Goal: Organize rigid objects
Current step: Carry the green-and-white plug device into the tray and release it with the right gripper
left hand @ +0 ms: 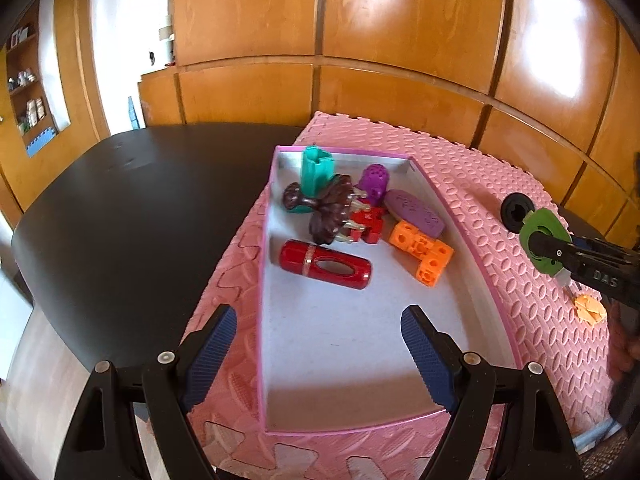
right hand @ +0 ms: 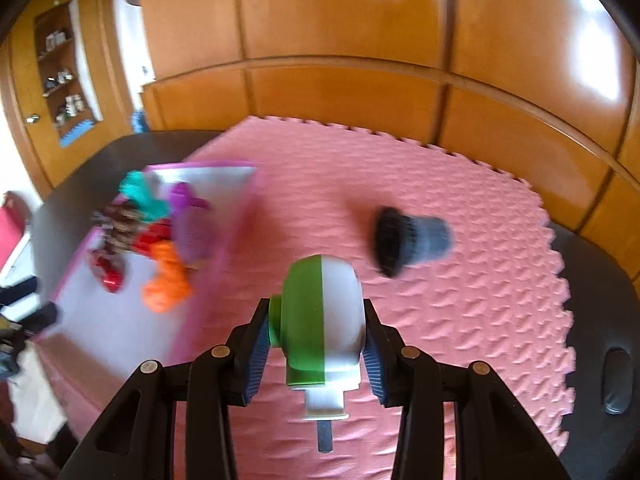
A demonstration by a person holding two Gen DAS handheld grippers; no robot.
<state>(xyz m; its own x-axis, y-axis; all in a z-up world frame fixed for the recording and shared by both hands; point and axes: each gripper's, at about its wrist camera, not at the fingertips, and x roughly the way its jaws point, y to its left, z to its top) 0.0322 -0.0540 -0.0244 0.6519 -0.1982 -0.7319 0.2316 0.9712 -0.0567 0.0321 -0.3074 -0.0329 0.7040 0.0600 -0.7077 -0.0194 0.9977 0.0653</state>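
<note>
A pink-rimmed box (left hand: 484,276) lies on the pink foam mat (left hand: 520,216) and holds several toys: a red capsule (left hand: 324,265), an orange block (left hand: 422,254), a purple oval (left hand: 414,213), a teal piece (left hand: 316,172) and a dark brown figure (left hand: 328,210). My left gripper (left hand: 316,346) hangs open over the box's near end, nothing between its blue pads. My right gripper (right hand: 316,348) is shut on a green and white gadget (right hand: 320,324), lifted over the mat right of the box (right hand: 224,240); the left wrist view shows that gadget (left hand: 544,240) at the right. A black funnel-shaped piece (right hand: 404,240) lies on the mat beyond it.
A small orange piece (left hand: 588,308) lies on the mat near the right edge. The mat rests on a dark table (left hand: 132,208), bare to the left of the box. Wooden cabinet panels (left hand: 360,40) stand behind. A shelf niche (left hand: 28,92) is at the far left.
</note>
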